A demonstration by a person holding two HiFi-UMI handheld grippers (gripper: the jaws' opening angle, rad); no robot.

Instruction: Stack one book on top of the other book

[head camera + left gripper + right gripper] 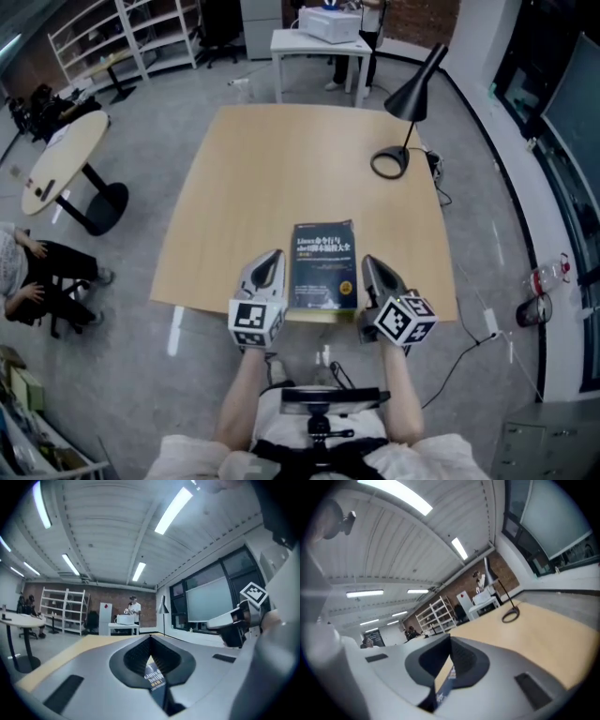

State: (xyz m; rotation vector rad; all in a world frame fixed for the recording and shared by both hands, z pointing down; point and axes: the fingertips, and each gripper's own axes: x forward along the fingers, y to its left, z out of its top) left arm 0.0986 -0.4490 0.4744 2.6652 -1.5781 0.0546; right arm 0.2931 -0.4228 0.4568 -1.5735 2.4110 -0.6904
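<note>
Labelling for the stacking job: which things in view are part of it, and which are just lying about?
Job: dark blue book; pale edge under its near end, possibly the second book; left gripper and right gripper, both shut, flanking it; wooden table.
Lying about: black desk lamp; round side table; white table at the back; shelving.

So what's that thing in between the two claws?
In the head view, a dark blue book shows between the left claw and the right claw. It lies on the wooden table. Both claws are shut, neither gripping it.
</note>
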